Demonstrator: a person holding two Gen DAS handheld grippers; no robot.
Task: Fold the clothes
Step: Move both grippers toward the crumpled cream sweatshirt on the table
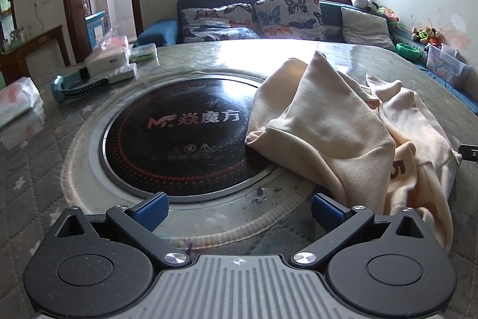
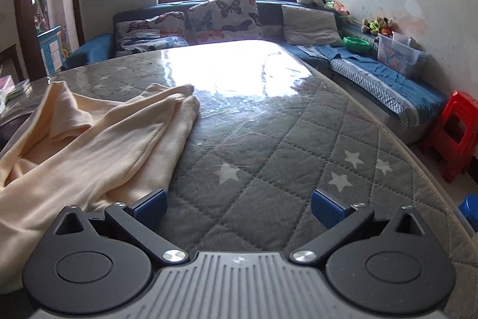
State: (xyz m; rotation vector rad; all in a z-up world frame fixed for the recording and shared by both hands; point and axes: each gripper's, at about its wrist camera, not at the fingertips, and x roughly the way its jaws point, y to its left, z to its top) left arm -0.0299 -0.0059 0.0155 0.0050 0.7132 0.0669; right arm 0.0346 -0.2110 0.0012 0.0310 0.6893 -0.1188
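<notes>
A cream garment (image 1: 343,133) lies crumpled on the round table, partly over the black cooktop (image 1: 179,139), with a brown number print showing near its right edge. My left gripper (image 1: 239,210) is open and empty, low over the table just left of the garment's near edge. In the right wrist view the same garment (image 2: 98,139) spreads over the left side of the table. My right gripper (image 2: 239,207) is open and empty, with its left finger (image 2: 151,207) beside the cloth's near edge. The tip of the right gripper (image 1: 469,153) shows at the left view's right edge.
The table (image 2: 283,154) has a grey quilted star cover under glass. Tissue packs and a box (image 1: 107,62) and a teal brush (image 1: 77,87) sit at its left. A sofa with butterfly cushions (image 1: 269,17) stands behind. A red stool (image 2: 457,133) stands at the right.
</notes>
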